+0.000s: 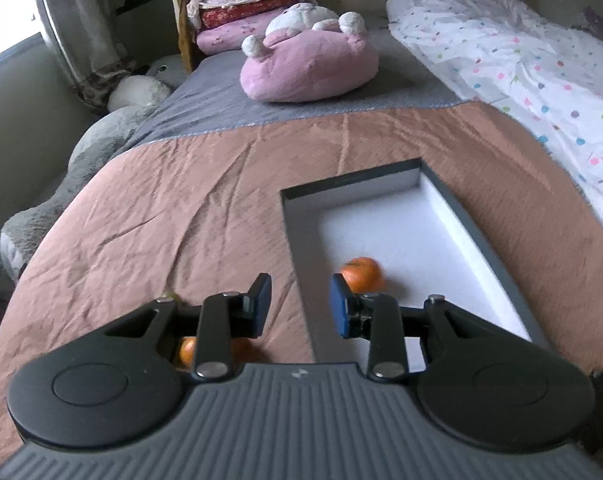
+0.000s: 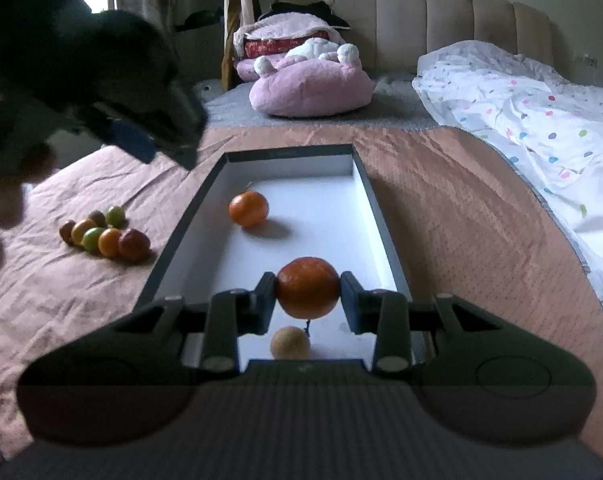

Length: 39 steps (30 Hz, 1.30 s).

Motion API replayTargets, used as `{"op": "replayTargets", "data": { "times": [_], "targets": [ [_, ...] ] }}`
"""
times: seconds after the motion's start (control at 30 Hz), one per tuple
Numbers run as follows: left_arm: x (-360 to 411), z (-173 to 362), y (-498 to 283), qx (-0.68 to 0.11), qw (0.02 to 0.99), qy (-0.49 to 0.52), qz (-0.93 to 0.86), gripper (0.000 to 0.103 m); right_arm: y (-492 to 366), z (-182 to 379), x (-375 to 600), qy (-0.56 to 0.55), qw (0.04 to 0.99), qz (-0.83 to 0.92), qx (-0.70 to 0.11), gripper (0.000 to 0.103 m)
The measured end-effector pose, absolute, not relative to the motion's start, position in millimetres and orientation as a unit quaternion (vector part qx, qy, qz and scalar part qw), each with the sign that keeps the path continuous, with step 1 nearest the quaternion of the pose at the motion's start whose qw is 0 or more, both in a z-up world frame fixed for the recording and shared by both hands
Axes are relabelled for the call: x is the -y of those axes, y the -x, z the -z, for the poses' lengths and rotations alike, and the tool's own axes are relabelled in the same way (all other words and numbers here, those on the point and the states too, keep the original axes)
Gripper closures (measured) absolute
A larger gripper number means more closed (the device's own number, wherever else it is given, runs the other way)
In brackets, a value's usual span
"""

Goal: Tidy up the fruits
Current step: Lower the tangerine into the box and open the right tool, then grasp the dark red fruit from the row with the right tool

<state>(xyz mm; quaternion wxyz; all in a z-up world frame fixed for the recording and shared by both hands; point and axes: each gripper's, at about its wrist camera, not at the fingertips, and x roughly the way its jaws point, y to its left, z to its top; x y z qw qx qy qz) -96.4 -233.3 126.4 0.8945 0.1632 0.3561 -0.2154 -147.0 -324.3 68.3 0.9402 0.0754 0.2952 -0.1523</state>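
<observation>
In the right wrist view my right gripper (image 2: 308, 285) is shut on an orange fruit (image 2: 307, 300), held over the near end of a long dark box with a white floor (image 2: 375, 216). A second orange (image 2: 248, 209) lies on that floor farther in, and a tan ball (image 2: 290, 343) sits below the held fruit. Several small fruits (image 2: 105, 236), green, orange and dark red, lie in a pile on the pink bedspread left of the box. My left gripper (image 1: 300, 300) stands open and holds nothing, above the box's left rim (image 1: 297, 240), with the loose orange (image 1: 361, 274) just past its right pad.
Both views show a bed with a pink quilted spread (image 1: 161, 220). A pink plush pillow (image 1: 309, 68) lies at the far end and a white dotted duvet (image 1: 521, 80) on the right. Some small fruits (image 1: 187, 350) show under the left gripper's linkage.
</observation>
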Motion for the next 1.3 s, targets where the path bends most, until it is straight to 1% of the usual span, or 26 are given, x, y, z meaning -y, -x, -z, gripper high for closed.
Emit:
{"op": "replayTargets", "data": {
  "times": [0.23, 0.4, 0.47, 0.5, 0.53, 0.7, 0.9, 1.1, 1.2, 1.3],
  "targets": [
    [199, -126, 108, -0.373, 0.895, -0.129, 0.21, 0.066, 142, -62, 325, -0.062, 0.937, 0.156, -0.305, 0.064],
    [176, -134, 115, -0.369, 0.9, -0.118, 0.201, 0.066, 143, -62, 322, -0.045, 0.939, 0.161, -0.3, 0.063],
    [166, -140, 114, -0.368, 0.903, -0.108, 0.195, 0.066, 145, -64, 321, -0.039, 0.942, 0.161, -0.292, 0.058],
    [160, -144, 114, -0.366, 0.904, -0.105, 0.192, 0.066, 146, -65, 319, -0.036, 0.944, 0.161, -0.287, 0.049],
    [154, -147, 113, -0.364, 0.906, -0.102, 0.189, 0.066, 147, -65, 318, -0.034, 0.945, 0.16, -0.282, 0.044],
    [119, -161, 108, -0.351, 0.917, -0.097, 0.163, 0.066, 154, -72, 313, -0.024, 0.954, 0.158, -0.255, 0.044],
    [68, -163, 94, -0.359, 0.922, -0.074, 0.124, 0.066, 165, -83, 300, 0.002, 0.962, 0.153, -0.225, 0.044],
    [27, -158, 86, -0.358, 0.926, -0.059, 0.102, 0.066, 169, -88, 275, 0.025, 0.963, 0.139, -0.23, 0.044],
    [12, -151, 85, -0.362, 0.926, -0.046, 0.101, 0.066, 167, -89, 257, 0.041, 0.961, 0.127, -0.24, 0.044],
    [-1, -142, 83, -0.362, 0.926, -0.038, 0.096, 0.066, 170, -96, 236, 0.052, 0.965, 0.105, -0.235, 0.044]
  ]
}}
